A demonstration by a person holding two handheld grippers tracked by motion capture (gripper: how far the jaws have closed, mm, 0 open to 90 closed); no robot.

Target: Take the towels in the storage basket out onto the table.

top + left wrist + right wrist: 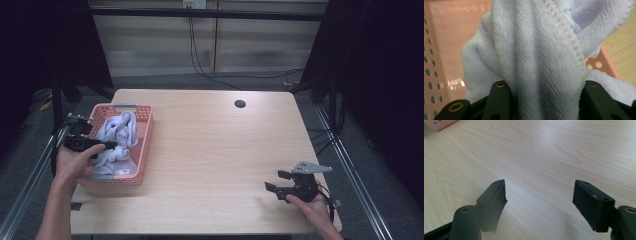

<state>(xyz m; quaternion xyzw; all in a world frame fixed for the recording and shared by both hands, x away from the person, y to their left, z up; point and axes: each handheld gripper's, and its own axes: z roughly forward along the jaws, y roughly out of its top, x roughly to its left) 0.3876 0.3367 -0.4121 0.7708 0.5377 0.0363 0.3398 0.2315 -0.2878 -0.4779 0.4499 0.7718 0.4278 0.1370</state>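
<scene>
1. We take the pink perforated basket [142, 145] as our landmark; it sits at the left edge of the wooden table [215, 150], and in the left gripper view its holed wall [431, 65] rises behind the cloth.
2. Inside the basket lies a pale lavender terry towel [117, 137], bunched in folds, with one fold lifted above the basket's rim.
3. We hold the left gripper [107, 146] over the basket's near-left part, its black body reaching in from the basket's left side.
4. In the left gripper view a thick fold of the towel [541, 75], with a stitched hem along its edge, fills the gap between the two black jaws, and both jaws press against it: the left gripper pinches the towel at a middling width.
5. The right gripper [279, 181] rests well apart from the basket, far to its right near the table's front right corner, with a grey three-cornered plate on top.
6. In the right gripper view its jaws stand wide over bare wood [541, 165], with nothing between them, and a corner of the basket [439, 123] shows at the top left.
</scene>
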